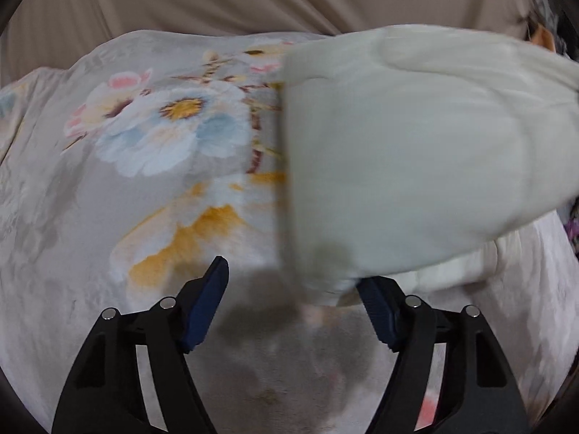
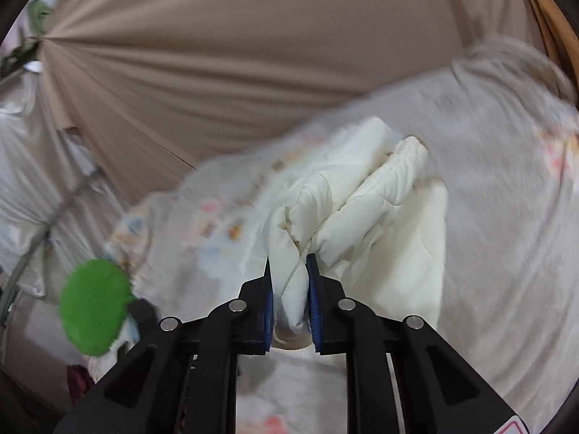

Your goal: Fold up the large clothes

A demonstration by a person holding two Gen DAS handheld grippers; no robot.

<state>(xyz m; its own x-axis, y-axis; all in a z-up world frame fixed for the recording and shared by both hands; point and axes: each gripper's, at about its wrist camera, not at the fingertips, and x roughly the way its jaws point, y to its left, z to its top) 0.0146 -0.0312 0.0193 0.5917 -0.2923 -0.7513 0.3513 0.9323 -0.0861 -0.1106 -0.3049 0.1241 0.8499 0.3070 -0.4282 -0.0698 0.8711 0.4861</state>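
Between the pads of our right gripper (image 2: 288, 282) a bunched fold of the cream garment (image 2: 365, 195) is clamped, the rest trailing ahead over the floral blanket (image 2: 506, 188). Our left gripper (image 1: 293, 282) hovers with jaws wide apart, the garment's (image 1: 416, 152) lower edge draped over its right finger (image 1: 378, 311).

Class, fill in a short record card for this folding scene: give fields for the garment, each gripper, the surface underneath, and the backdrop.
Garment: cream-white padded garment, bunched and lifted off the blanket at the held end
Right gripper: shut on a fold of the garment
Left gripper: open, fingers wide apart, the garment's edge hanging just in front of it
Surface: pale floral blanket, with blue, pink and orange flowers
Backdrop: beige curtain, pleated
Other: green round object, at lower left in the right wrist view
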